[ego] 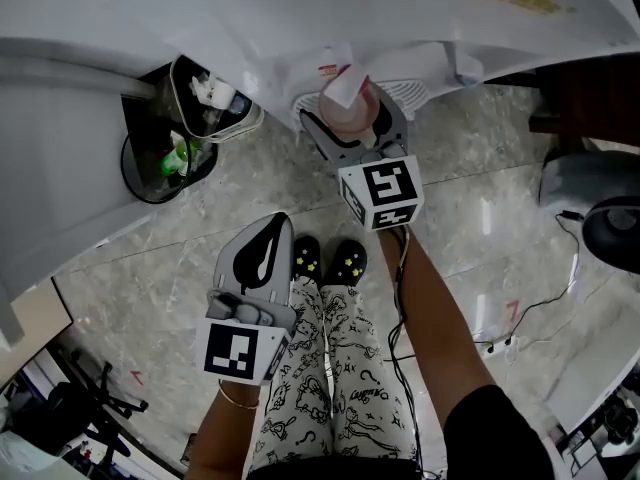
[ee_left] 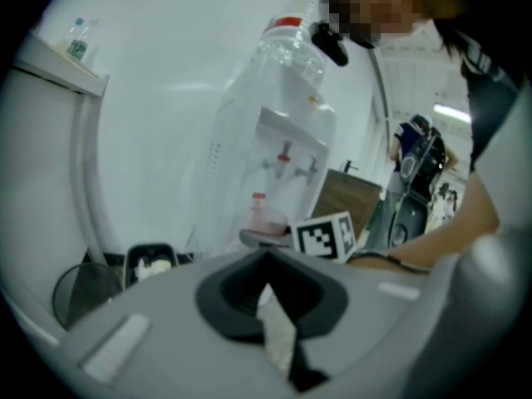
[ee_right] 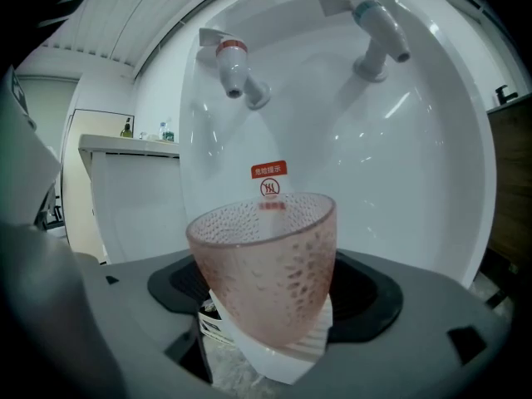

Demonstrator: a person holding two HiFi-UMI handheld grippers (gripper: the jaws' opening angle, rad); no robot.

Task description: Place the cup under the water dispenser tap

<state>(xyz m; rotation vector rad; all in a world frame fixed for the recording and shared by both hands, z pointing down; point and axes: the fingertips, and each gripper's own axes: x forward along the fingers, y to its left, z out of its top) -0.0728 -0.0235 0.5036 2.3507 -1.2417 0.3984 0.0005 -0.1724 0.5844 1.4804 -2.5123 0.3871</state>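
In the head view, the right hand-held gripper (ego: 352,128) grasped the cup (ego: 345,108) just before the dispenser (ego: 420,28). In the left gripper view, the left hand-held gripper (ee_left: 270,302) was clenched and empty. In the right gripper view, the red tap (ee_right: 237,69) stood above and ahead of the cup. The cup seemed not yet placed, so the next move probably called for going forward and lowering.

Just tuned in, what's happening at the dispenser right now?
The person's right gripper is clamped on a pink dimpled cup, holding it at the water dispenser, low in front of the red tap and blue tap. The left gripper hangs back over the floor, shut and empty.
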